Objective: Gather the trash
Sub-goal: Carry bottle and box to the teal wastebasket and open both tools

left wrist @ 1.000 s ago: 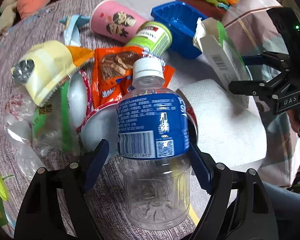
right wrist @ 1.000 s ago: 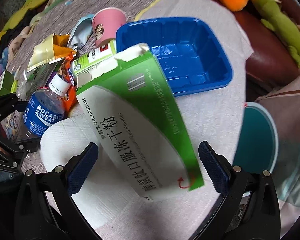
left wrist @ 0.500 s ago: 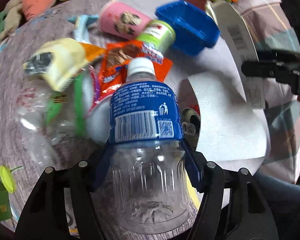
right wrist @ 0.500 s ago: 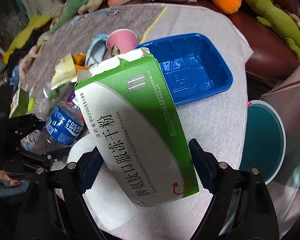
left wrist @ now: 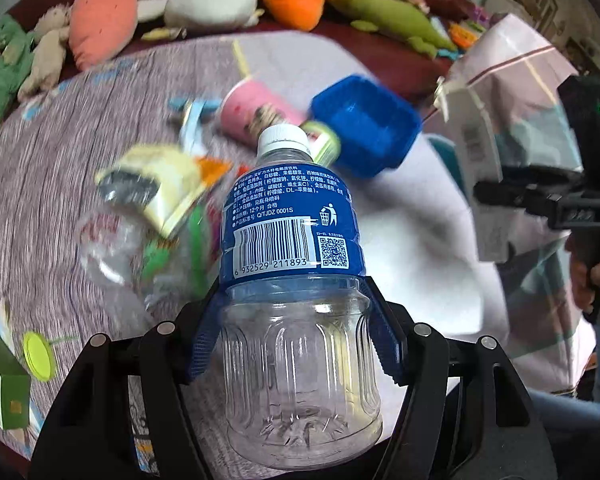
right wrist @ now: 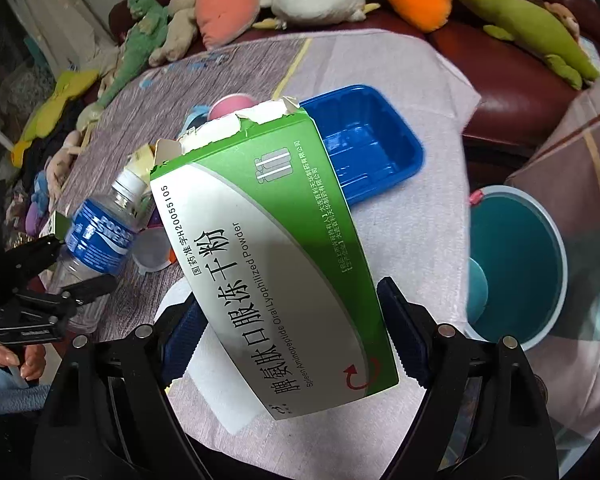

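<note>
My left gripper (left wrist: 296,332) is shut on an empty clear plastic bottle (left wrist: 296,280) with a blue label and white cap, held above the table. The bottle also shows at the left of the right wrist view (right wrist: 100,236). My right gripper (right wrist: 288,340) is shut on a torn green and white medicine box (right wrist: 268,256), lifted over the table. That box shows at the right of the left wrist view (left wrist: 472,140). A teal bin (right wrist: 516,264) stands beside the table, right of the box.
On the table lie a blue plastic tray (left wrist: 364,128), a pink paper cup (left wrist: 256,112), a green can (left wrist: 324,140), a yellow snack bag (left wrist: 164,184), a crushed clear bottle (left wrist: 108,248) and a white paper towel (left wrist: 416,256). Plush toys (right wrist: 520,20) line the sofa behind.
Both grippers closed on their items, the left on the bottle, the right on the box. Both lifted them up off the table.
</note>
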A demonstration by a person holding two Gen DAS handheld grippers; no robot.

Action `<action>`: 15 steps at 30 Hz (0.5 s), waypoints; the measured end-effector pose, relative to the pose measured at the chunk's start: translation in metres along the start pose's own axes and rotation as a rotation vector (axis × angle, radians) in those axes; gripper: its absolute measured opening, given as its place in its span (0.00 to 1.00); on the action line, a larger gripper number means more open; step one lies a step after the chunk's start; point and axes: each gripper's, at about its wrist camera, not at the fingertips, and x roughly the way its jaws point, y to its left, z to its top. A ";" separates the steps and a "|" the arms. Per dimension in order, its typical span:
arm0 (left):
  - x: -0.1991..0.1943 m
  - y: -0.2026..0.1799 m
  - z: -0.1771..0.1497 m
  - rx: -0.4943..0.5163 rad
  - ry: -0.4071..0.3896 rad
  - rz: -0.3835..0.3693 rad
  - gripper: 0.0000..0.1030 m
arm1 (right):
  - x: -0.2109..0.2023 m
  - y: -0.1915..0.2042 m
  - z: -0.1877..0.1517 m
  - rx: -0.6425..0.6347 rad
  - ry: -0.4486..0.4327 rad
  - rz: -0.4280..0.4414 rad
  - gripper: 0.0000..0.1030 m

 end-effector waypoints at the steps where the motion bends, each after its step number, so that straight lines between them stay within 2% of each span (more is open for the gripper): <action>1: -0.003 -0.006 0.005 0.011 -0.009 -0.011 0.65 | -0.003 -0.004 -0.002 0.012 -0.006 -0.002 0.77; 9: 0.017 -0.067 0.052 0.114 -0.026 -0.072 0.65 | -0.040 -0.062 -0.010 0.139 -0.084 -0.072 0.77; 12: 0.032 -0.088 0.067 0.141 -0.023 -0.092 0.65 | -0.054 -0.104 -0.012 0.223 -0.106 -0.126 0.76; 15: 0.051 -0.113 0.085 0.171 -0.016 -0.100 0.65 | -0.057 -0.144 -0.014 0.301 -0.107 -0.168 0.71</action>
